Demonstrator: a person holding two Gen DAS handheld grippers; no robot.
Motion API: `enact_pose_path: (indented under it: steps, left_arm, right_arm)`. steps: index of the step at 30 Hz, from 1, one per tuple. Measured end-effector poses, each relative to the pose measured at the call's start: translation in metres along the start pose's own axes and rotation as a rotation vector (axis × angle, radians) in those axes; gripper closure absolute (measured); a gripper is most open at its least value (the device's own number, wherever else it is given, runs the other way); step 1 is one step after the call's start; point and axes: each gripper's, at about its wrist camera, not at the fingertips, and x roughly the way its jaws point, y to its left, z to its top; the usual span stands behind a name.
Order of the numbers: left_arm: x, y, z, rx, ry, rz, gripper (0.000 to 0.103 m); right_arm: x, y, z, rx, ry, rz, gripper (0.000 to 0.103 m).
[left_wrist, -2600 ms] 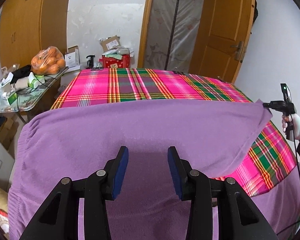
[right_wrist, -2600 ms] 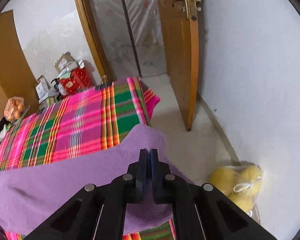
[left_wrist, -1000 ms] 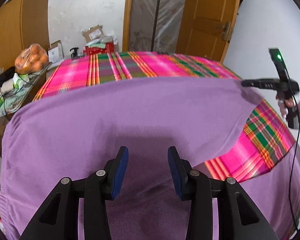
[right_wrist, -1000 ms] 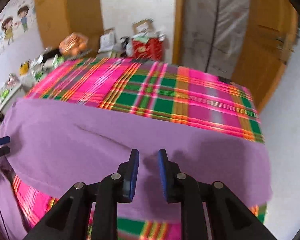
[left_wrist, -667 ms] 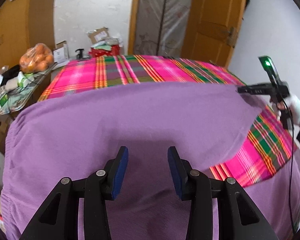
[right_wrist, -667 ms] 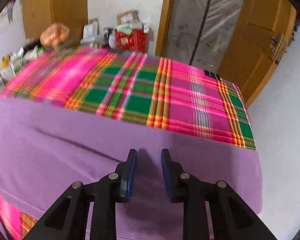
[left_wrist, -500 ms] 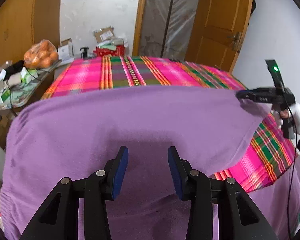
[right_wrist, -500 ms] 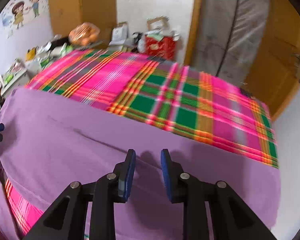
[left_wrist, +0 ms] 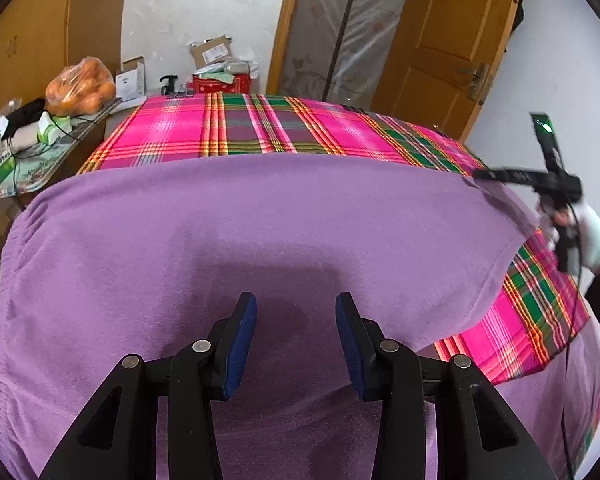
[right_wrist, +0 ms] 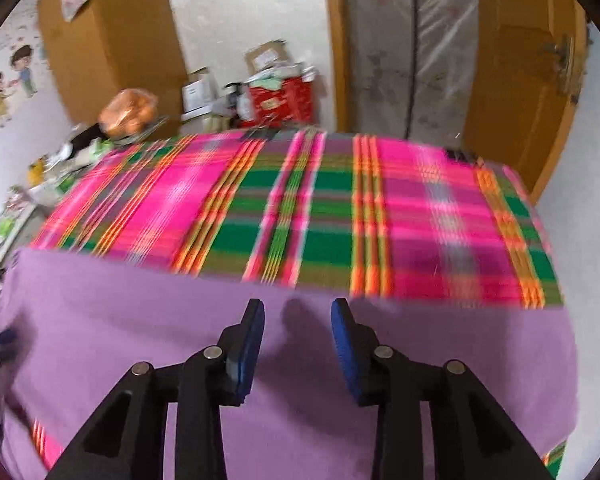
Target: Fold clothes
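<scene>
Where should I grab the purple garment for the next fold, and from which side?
Probably the right-hand corner of the purple garment, near, coming in from the right. The cloth lies flat on the plaid bedspread, so the middle offers nothing to pinch, while that edge is free. The right gripper hovers there, jaws opening with no cloth between them.

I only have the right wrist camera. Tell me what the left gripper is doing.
Observer: The left gripper hangs open over the purple garment, with nothing between its pads.
Operator: Report where my right gripper sits.
Observer: Seen from the left wrist camera, the right gripper has its tip at the garment's far right corner. Its jaws are opening and nothing is pinched between them.
Operator: Say who holds it.
Observer: A white-gloved hand, with a cable trailing down over the plaid cover.
</scene>
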Motion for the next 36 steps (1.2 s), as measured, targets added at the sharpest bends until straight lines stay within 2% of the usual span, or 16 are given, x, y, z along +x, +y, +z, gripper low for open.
enact_pose_path:
  steps: [3, 5, 9, 10, 14, 17, 20, 21, 22, 24, 29, 31, 36]
  left_arm:
    - [0.0, -0.003, 0.0, 0.018, 0.002, 0.007, 0.06]
    - [0.002, -0.001, 0.0, 0.011, 0.013, 0.003, 0.06]
    - [0.005, 0.001, 0.001, -0.002, 0.028, -0.005, 0.06]
    - [0.005, 0.0, 0.001, 0.001, 0.028, -0.002, 0.06]
    - [0.006, -0.005, 0.0, 0.023, 0.034, 0.001, 0.06]
    - [0.006, -0.007, -0.001, 0.033, 0.036, -0.001, 0.059]
    - [0.005, -0.005, -0.001, 0.024, 0.036, -0.016, 0.059]
    - [0.005, -0.005, -0.001, 0.022, 0.036, -0.02, 0.059]
    - [0.005, -0.005, -0.001, 0.024, 0.037, -0.02, 0.059]
    - [0.004, -0.006, -0.001, 0.036, 0.038, -0.014, 0.059]
    - [0.0, -0.006, -0.002, 0.043, 0.034, -0.025, 0.059]
    - [-0.002, -0.007, -0.001, 0.045, 0.032, -0.027, 0.059]
    - [-0.02, -0.007, 0.002, 0.007, 0.035, -0.042, 0.059]
  right_arm:
    - [-0.005, -0.001, -0.023, -0.075, 0.022, -0.021, 0.072]
    - [-0.016, -0.018, -0.033, -0.025, 0.027, -0.059, 0.072]
    - [-0.044, -0.055, -0.056, 0.067, 0.03, -0.241, 0.071]
    - [-0.052, -0.055, -0.06, 0.063, 0.013, -0.237, 0.071]
    - [-0.077, -0.027, -0.074, 0.049, -0.07, -0.13, 0.071]
    - [-0.066, -0.005, -0.074, 0.027, -0.051, -0.056, 0.071]
    - [-0.043, 0.015, -0.078, -0.035, 0.003, -0.078, 0.071]
    - [-0.046, 0.013, -0.082, -0.027, 0.012, -0.079, 0.071]
    - [-0.05, 0.01, -0.086, -0.018, 0.021, -0.08, 0.072]
    - [-0.065, -0.004, -0.098, 0.084, 0.063, -0.111, 0.073]
    - [-0.138, -0.04, -0.146, 0.312, -0.117, -0.042, 0.072]
    - [-0.165, -0.04, -0.163, 0.361, -0.194, 0.012, 0.071]
    - [-0.196, -0.019, -0.193, 0.399, -0.284, 0.115, 0.067]
